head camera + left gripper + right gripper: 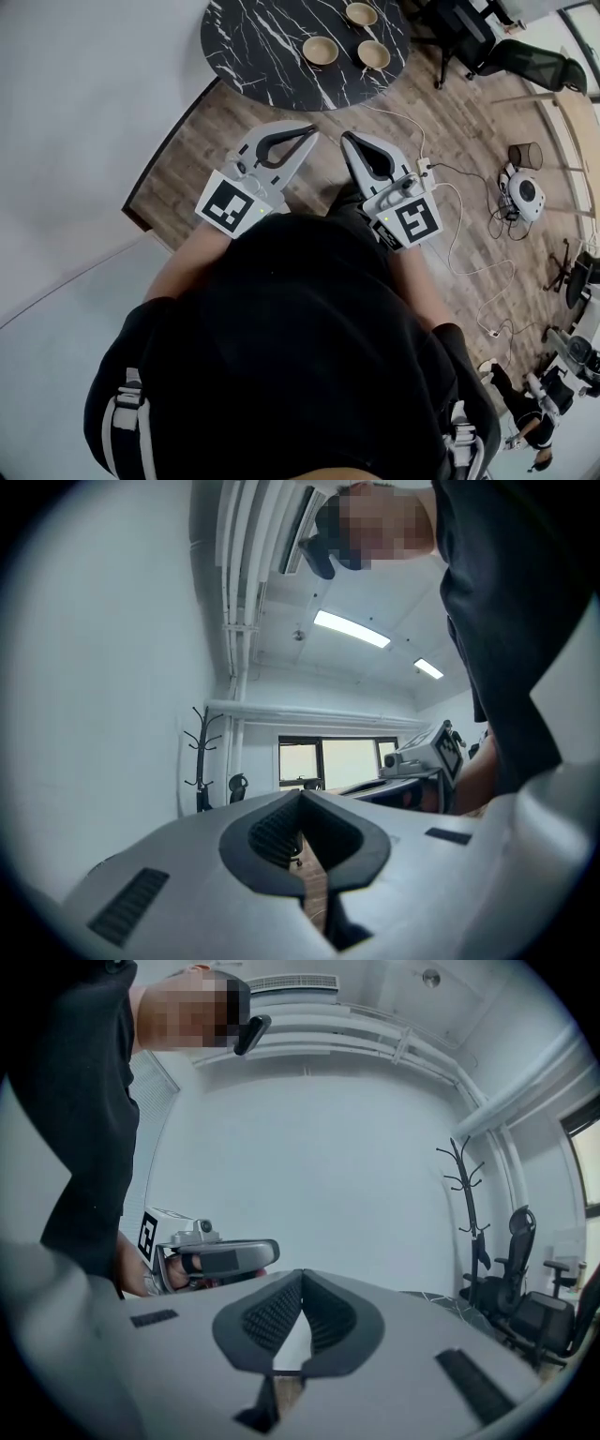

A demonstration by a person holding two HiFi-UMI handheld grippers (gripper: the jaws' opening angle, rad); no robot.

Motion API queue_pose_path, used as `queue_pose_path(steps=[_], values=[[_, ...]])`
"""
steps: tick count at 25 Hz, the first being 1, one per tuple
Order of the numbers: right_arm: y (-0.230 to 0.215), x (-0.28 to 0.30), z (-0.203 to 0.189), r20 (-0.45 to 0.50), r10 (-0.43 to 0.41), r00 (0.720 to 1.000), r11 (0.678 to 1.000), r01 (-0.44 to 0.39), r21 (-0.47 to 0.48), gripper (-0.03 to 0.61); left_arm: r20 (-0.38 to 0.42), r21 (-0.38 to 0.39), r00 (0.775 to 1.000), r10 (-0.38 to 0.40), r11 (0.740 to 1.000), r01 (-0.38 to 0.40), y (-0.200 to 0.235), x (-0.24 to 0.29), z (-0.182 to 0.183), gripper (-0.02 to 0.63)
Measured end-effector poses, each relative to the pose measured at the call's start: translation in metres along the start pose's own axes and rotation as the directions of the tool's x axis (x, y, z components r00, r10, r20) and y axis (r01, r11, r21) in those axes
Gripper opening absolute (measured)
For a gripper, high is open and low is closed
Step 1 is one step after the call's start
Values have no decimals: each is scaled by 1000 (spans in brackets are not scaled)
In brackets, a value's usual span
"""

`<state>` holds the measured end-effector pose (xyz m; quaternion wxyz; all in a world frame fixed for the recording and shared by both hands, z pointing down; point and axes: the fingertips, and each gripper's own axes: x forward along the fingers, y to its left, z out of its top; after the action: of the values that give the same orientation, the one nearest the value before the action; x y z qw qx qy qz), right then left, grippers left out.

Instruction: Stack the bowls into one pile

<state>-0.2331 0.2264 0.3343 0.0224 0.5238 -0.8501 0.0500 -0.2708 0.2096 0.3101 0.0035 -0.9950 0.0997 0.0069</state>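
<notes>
- Above a wood-plank floor [469, 122], in front of a person in a black top [281, 337], the left gripper [310, 134] is held level. Its jaws are pressed together at the tips. Its own view shows only floor through the oval gap behind the tips, so it pinches nothing.
- Just beside it, the right gripper [346, 141] is also level, with its ribbed pads meeting tip to tip. Nothing sits between them and the gripper touches no object.
- Both grippers point toward a round black table [253, 47] with white marble veining. They are well short of its edge.
- Three tan bowls stand on that table, towards its right side in the head view. The left bowl [321, 50] and the right bowl [373, 53] sit near each other but apart. The far bowl [361, 13] lies beyond them, close to the table's edge.
- Each bowl is upright with its mouth facing up, and none is nested in another. Being round, they show no long axis.
- White cables [459, 234] trail across the floor to the right of the grippers, and black office chairs [548, 64] stand beyond the table.
- A black coat rack [469, 1194] stands against the white wall in the right gripper view.
</notes>
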Motion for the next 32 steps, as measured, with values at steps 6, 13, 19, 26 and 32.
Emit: queue_pose_path(steps=[6,13,19,26,32], values=[[-76,-4,1,19,58,998,998,-58,-13,3,-15,16,998,64,998,-64,11,68,-5,3],[-192,-14,1,-8,133,991,991,-133,0,3,-45,3,987,152,988,-152,26,170,-8,3],[-281,-29,3,-17,178,984,984,-178,22,3,-74,7,971,227,974,-227,34,247,-11,3],[-346,-40,-1,-27,263,964,965,-263,21,3,-106,34,945,310,951,-308,36,306,-15,3],[-369,-39,-3,-39,333,942,943,-332,19,3,-124,29,916,381,924,-381,40,329,-18,3]])
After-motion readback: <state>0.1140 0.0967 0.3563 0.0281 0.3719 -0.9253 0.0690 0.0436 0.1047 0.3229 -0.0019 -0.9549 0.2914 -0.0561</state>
